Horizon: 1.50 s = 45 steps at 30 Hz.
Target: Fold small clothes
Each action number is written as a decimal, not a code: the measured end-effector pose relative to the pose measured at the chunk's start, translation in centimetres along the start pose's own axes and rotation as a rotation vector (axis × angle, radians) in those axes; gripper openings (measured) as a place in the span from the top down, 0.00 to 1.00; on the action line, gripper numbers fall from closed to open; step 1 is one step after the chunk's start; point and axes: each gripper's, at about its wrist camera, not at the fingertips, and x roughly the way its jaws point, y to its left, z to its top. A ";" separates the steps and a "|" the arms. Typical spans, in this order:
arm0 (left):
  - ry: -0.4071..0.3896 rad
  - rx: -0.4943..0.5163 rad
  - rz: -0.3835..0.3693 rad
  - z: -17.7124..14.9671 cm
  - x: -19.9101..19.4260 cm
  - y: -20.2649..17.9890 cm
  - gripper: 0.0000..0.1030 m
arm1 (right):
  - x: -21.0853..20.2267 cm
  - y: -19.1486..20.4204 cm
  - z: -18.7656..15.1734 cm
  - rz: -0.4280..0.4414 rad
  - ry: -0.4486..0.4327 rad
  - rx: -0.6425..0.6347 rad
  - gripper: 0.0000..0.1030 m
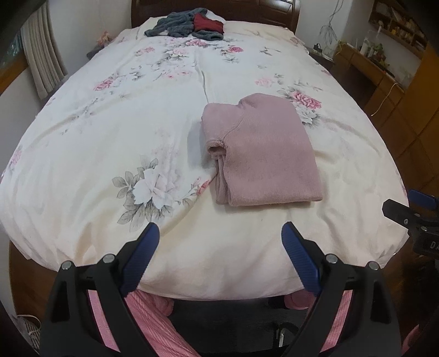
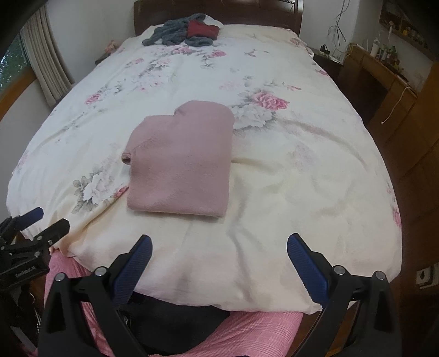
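A folded dusty-pink garment (image 1: 258,151) (image 2: 183,162) lies flat on the floral bedcover (image 1: 109,123) (image 2: 288,178), near the foot of the bed. My left gripper (image 1: 221,233) hangs open over the bed's near edge, short of the garment and holding nothing. My right gripper (image 2: 219,244) is also open and empty, just back from the garment's near edge. Each gripper shows at the side of the other's view: the right gripper (image 1: 411,208) and the left gripper (image 2: 41,222). A heap of grey and dark red clothes (image 1: 186,23) (image 2: 183,30) lies by the headboard.
A dark wooden headboard (image 1: 219,11) closes the far end. Curtains (image 1: 41,63) hang at the left. A wooden desk with clutter (image 2: 384,74) stands at the right, beside the bed. A person's pink checked trousers (image 2: 247,335) show below the bed's edge.
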 end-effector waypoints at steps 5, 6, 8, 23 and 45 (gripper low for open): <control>0.007 0.019 0.003 0.1 0.3 -0.9 0.13 | 0.8 -0.6 0.1 0.009 0.019 0.025 0.04; 0.009 0.023 0.007 0.1 0.5 -1.0 0.13 | 0.9 -0.7 0.1 0.009 0.022 0.026 0.04; 0.014 0.026 0.010 0.1 0.7 -1.2 0.13 | 1.3 -0.9 0.1 -0.001 0.030 0.031 0.04; 0.028 0.039 0.025 -0.2 1.5 -2.1 0.13 | 3.0 -1.9 0.0 -0.016 0.061 0.041 0.04; 0.033 0.036 0.029 -0.4 1.5 -2.2 0.13 | 3.5 -3.1 0.4 -0.023 0.066 0.071 0.04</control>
